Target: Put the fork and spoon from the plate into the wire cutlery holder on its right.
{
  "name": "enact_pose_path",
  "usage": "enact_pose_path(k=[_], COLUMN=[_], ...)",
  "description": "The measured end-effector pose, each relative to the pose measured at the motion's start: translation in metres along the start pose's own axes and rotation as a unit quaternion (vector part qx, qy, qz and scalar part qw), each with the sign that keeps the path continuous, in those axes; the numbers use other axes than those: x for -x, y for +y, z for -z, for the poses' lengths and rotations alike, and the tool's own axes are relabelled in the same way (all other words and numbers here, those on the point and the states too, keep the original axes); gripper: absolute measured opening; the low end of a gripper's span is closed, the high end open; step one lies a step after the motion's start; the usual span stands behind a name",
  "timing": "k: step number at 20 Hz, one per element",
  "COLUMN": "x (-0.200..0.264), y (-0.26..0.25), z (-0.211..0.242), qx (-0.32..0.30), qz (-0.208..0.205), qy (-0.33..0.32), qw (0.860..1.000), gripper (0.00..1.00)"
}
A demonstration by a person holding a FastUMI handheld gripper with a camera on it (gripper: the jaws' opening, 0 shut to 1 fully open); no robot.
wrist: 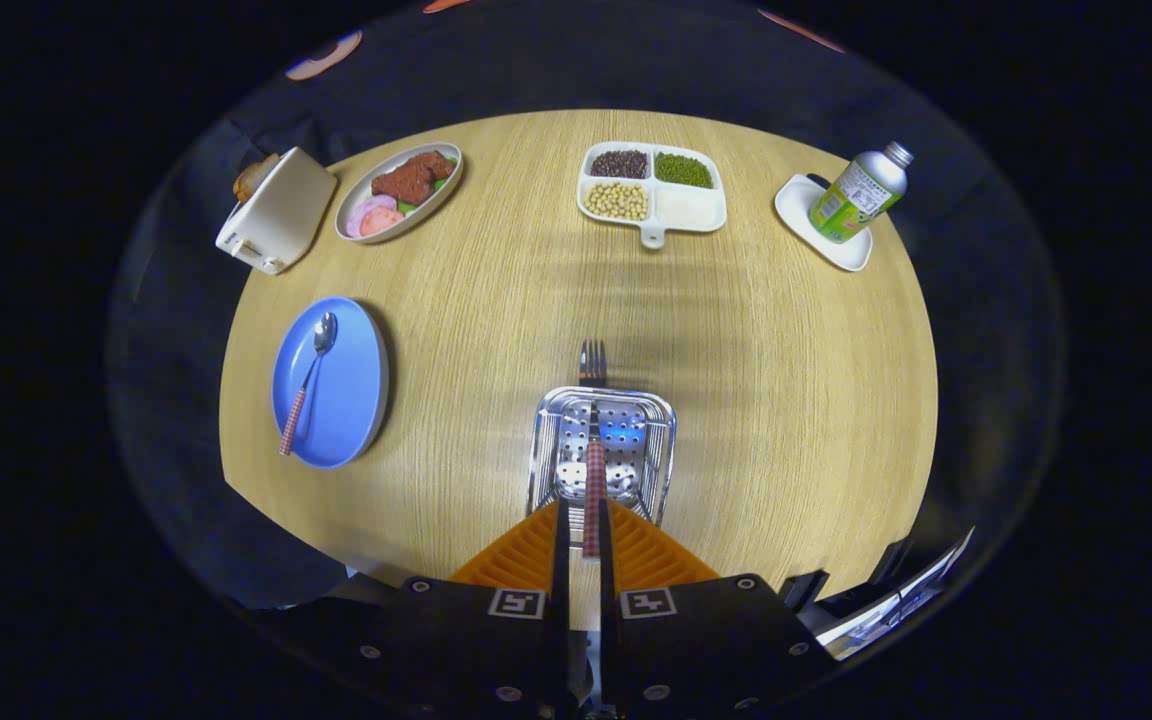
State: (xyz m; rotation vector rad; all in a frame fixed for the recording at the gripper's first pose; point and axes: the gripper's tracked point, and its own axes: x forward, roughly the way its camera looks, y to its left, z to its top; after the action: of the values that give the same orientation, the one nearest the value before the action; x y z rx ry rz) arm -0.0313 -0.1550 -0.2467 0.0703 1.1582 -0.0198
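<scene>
Gripper view: the gripper [582, 535] is clenched on the fork [593, 450], both fingers pressing its checked handle. The fork points forward along the fingers, tines past the far rim of the holder [604, 450], handle over the holder's perforated floor, probably so it can be lowered in. The spoon [308, 385] lies on the plate [346, 420], left of the holder, waiting its turn. Beyond the holder sits a divided tray [691, 210] of beans.
</scene>
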Motion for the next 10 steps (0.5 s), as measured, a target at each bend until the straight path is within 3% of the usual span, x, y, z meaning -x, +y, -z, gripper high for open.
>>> enact_pose_path(k=[5,8,10], x=[0.026,0.041,0.052], y=[0.035,0.065,0.087], z=[-0.028,-0.049,-0.063], qx=[-0.002,-0.008,-0.020], qz=[-0.028,-0.055,-0.074], qy=[-0.115,-0.187,-0.234], qw=[0.993,0.981,0.969], gripper=[0.23,0.44,0.53])
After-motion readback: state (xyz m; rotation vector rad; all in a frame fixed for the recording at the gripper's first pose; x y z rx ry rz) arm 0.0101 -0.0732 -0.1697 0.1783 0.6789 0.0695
